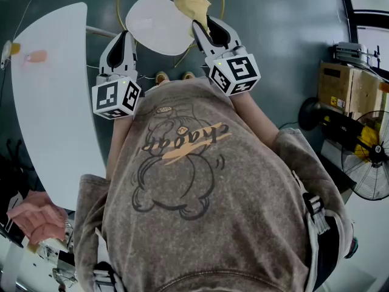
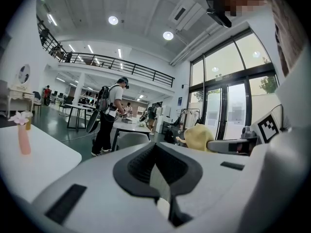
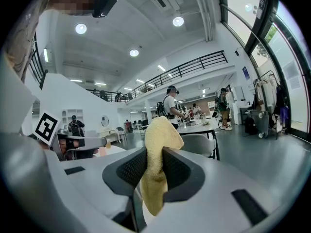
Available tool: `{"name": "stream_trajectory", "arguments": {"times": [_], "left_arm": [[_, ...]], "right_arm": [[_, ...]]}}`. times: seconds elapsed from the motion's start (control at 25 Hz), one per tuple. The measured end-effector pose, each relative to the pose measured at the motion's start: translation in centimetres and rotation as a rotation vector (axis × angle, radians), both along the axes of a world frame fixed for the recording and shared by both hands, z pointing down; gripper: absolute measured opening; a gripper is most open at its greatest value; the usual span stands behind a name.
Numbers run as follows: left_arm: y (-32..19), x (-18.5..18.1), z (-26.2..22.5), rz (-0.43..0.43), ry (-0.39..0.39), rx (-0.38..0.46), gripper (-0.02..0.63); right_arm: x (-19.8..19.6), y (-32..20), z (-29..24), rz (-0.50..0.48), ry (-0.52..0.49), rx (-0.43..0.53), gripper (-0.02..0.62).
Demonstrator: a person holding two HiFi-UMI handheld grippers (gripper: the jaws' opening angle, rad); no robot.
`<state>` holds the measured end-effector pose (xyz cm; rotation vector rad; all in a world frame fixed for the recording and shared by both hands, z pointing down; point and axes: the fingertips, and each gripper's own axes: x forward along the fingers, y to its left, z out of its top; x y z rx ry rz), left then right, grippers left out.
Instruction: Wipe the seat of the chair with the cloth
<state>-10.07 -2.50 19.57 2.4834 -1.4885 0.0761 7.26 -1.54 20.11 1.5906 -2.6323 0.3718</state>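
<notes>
In the head view the chair's round white seat (image 1: 155, 23) lies on the floor ahead, inside a gold wire frame. My right gripper (image 1: 203, 28) is held above its right edge, shut on a yellow cloth (image 1: 193, 5). In the right gripper view the cloth (image 3: 158, 140) sticks up between the black pads of that gripper (image 3: 154, 166) and hangs down behind them. My left gripper (image 1: 126, 40) hovers by the seat's left edge. Its jaws are shut with nothing between them in the left gripper view (image 2: 156, 152), where the cloth (image 2: 198, 137) shows to the right.
A long white table (image 1: 55, 102) runs down the left, with a pink vase (image 1: 35, 56) on it. A cardboard box (image 1: 337, 87) and a floor fan (image 1: 371, 163) stand at the right. People stand at tables (image 2: 129, 126) in the background hall.
</notes>
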Motion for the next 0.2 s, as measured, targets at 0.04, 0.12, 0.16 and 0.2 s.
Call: {"name": "stream_trajectory", "arguments": {"times": [0.04,0.12,0.16,0.2], "left_arm": [[0.04,-0.10,0.02,0.001,0.001,-0.001,0.009],[0.13,-0.22,0.01,0.003,0.002,-0.002,0.009],[0.17,-0.26,-0.02,0.004,0.002,-0.003,0.009],[0.21,-0.30,-0.04,0.005,0.003,-0.003,0.009]], "right_arm": [[-0.12,0.05,0.05,0.001,0.001,-0.002,0.114],[-0.29,0.16,0.04,0.001,0.001,-0.003,0.114],[-0.36,0.22,0.00,0.001,0.000,-0.003,0.114],[-0.41,0.27,-0.04,0.000,0.000,-0.002,0.114]]}}
